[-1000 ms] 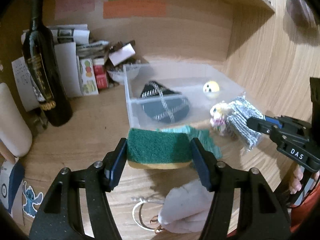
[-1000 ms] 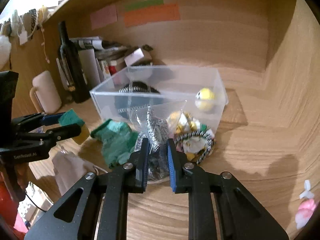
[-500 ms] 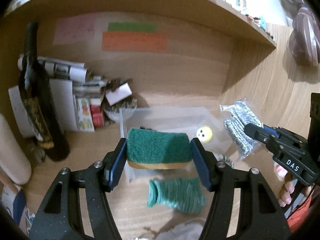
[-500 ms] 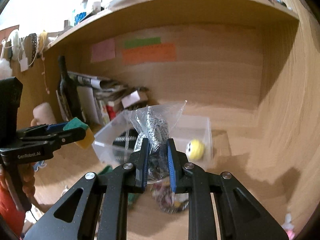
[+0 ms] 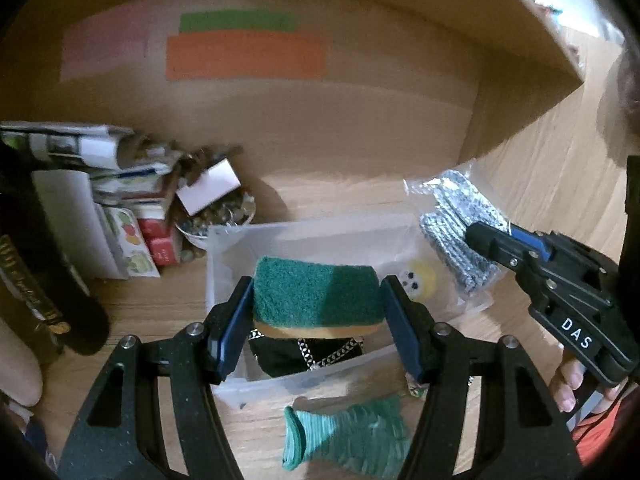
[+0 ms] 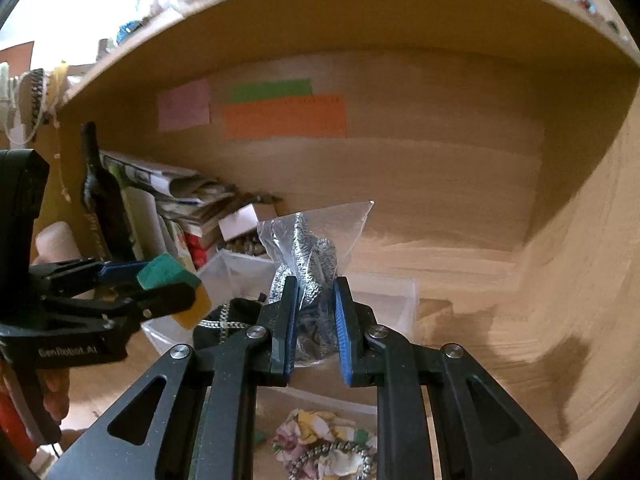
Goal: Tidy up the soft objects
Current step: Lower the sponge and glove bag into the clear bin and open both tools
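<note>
You're mid-transfer on both sides, both loads over the clear plastic bin (image 5: 224, 248).

Left gripper (image 5: 316, 324): jaws spread wide and clamped on the ends of the green scrub sponge (image 5: 316, 292), green face up, yellow layer underneath. The sponge hangs above the near half of the bin, directly over the black pouch with the chain strap (image 5: 304, 354) already inside.

Right gripper (image 6: 314, 324): jaws nearly closed, pinching the bagged steel scourers (image 6: 308, 260) low on the bag; the top of the bag sticks up loose ahead of the fingers. It sits over the bin's right part, above the yellow ball (image 5: 420, 280).

Next move, as I read it: lower each load past the rim, then open. Sponge first looks easiest, straight down ahead of your left fingers. It's soft and will spring back when you let go, so open fully before you back out.

Edges and room:
- Bin's near wall is right under your left fingertips. Drop too close to you and the sponge catches the rim.
- The two grippers are close, right one just off your left gripper's right side. Stagger the drops.
- The bag is slack and crinkly, so it may snag the bin's right wall.
- Overhead, the shelf underside (image 6: 360, 20) limits lift.
- Left of the left gripper: dark bottle (image 5: 36, 280) and stacked papers (image 5: 100, 160), well apart from the bin. Keep off them.
- Still on the desk on your side of the bin: teal knit cloth (image 5: 352, 436) and floral scrunchie (image 6: 324, 440).
</note>
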The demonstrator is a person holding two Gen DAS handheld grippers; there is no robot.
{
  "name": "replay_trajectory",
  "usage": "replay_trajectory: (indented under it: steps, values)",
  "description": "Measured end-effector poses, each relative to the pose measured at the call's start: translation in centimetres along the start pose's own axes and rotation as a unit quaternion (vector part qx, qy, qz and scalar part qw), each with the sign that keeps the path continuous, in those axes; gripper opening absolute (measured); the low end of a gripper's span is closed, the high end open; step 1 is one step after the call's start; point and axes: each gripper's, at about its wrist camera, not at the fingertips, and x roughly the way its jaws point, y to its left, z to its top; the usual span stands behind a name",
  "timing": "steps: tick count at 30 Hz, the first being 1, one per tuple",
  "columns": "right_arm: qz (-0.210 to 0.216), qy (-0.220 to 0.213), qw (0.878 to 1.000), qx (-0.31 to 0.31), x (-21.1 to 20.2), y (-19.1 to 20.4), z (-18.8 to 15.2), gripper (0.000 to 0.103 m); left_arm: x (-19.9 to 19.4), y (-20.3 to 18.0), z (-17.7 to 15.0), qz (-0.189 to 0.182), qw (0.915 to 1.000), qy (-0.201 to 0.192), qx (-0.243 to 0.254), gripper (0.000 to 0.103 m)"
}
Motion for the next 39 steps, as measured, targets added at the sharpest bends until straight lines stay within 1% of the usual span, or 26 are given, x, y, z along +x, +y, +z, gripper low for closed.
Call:
replay_trajectory:
  steps: [3, 8, 10, 15, 18, 20, 22, 25, 26, 27, 29, 31, 33, 34, 35, 36, 37, 38, 39]
  values:
    - [-0.004, 0.019, 1.0, -0.003, 1.5, -0.3, -0.1, 0.015, 2.1, 0.2, 0.1, -0.011, 0.9995, 0.028, -0.007, 0.063]
    - [-0.008, 0.05, 0.999, -0.006, 4.0, -0.8, -0.8, 0.015, 5.7, 0.6, -0.2, -0.033, 0.9959, 0.081, -0.025, 0.063]
    - [-0.008, 0.064, 0.998, -0.005, 4.9, -1.0, -1.1, 0.016, 6.3, 0.5, -0.3, -0.029, 0.9956, 0.086, -0.023, 0.063]
    - [-0.002, 0.103, 0.995, -0.002, 6.5, -1.5, -2.2, 0.016, 6.9, -0.5, -0.6, -0.009, 0.9961, 0.088, 0.008, 0.063]
    - [0.0, 0.126, 0.992, -0.006, 7.4, -1.3, -2.7, 0.016, 7.3, -0.6, -0.9, -0.002, 0.996, 0.088, 0.016, 0.063]
    - [-0.001, 0.132, 0.991, -0.008, 7.5, -1.3, -2.9, 0.016, 7.3, -0.6, -1.0, -0.001, 0.9958, 0.091, 0.013, 0.066]
    - [-0.001, 0.135, 0.991, -0.01, 7.4, -1.2, -2.9, 0.016, 7.1, -0.3, -1.0, -0.012, 0.9953, 0.096, 0.01, 0.067]
    - [0.003, 0.136, 0.991, -0.013, 6.9, -1.1, -2.8, 0.019, 6.5, 0.0, -1.0, -0.019, 0.9955, 0.092, 0.007, 0.069]
    - [0.001, 0.134, 0.991, -0.015, 6.8, -1.1, -2.9, 0.025, 6.2, 0.2, -1.0, -0.02, 0.9958, 0.09, 0.005, 0.07]
    - [-0.002, 0.132, 0.991, -0.015, 6.5, -1.1, -2.9, 0.033, 5.8, 0.2, -0.9, -0.019, 0.996, 0.087, 0.003, 0.07]
    - [-0.004, 0.125, 0.992, -0.014, 6.2, -1.1, -2.7, 0.04, 5.3, 0.1, -0.8, -0.017, 0.9964, 0.082, 0.002, 0.07]
    - [-0.007, 0.113, 0.993, -0.011, 5.4, -1.1, -2.3, 0.04, 4.4, 0.1, -0.6, -0.013, 0.9972, 0.073, 0.005, 0.07]
    - [-0.006, 0.104, 0.995, -0.009, 4.8, -1.0, -1.8, 0.041, 3.3, 0.0, -0.4, -0.01, 0.998, 0.061, 0.01, 0.072]
    - [-0.007, 0.099, 0.995, -0.009, 4.4, -1.1, -1.6, 0.043, 2.4, -0.2, -0.3, -0.005, 0.9987, 0.05, 0.013, 0.078]
    - [-0.008, 0.093, 0.996, -0.008, 3.9, -1.1, -1.5, 0.047, 1.9, -0.2, -0.2, -0.002, 0.999, 0.042, 0.016, 0.086]
    - [-0.012, 0.083, 0.996, -0.009, 3.2, -1.0, -1.3, 0.053, 1.2, -0.4, -0.3, 0.003, 0.9994, 0.03, 0.019, 0.09]
    - [-0.017, 0.075, 0.997, -0.009, 2.6, -0.9, -1.2, 0.057, 0.4, -0.5, -0.3, 0.008, 0.9996, 0.017, 0.022, 0.096]
    - [-0.023, 0.066, 0.998, -0.011, 2.1, -0.8, -1.2, 0.065, -0.1, -0.6, -0.4, 0.011, 0.9996, 0.008, 0.025, 0.098]
    - [-0.027, 0.057, 0.998, -0.014, 1.4, -0.8, -1.3, 0.069, -0.7, -0.7, -0.6, 0.014, 0.9995, 0.002, 0.028, 0.099]
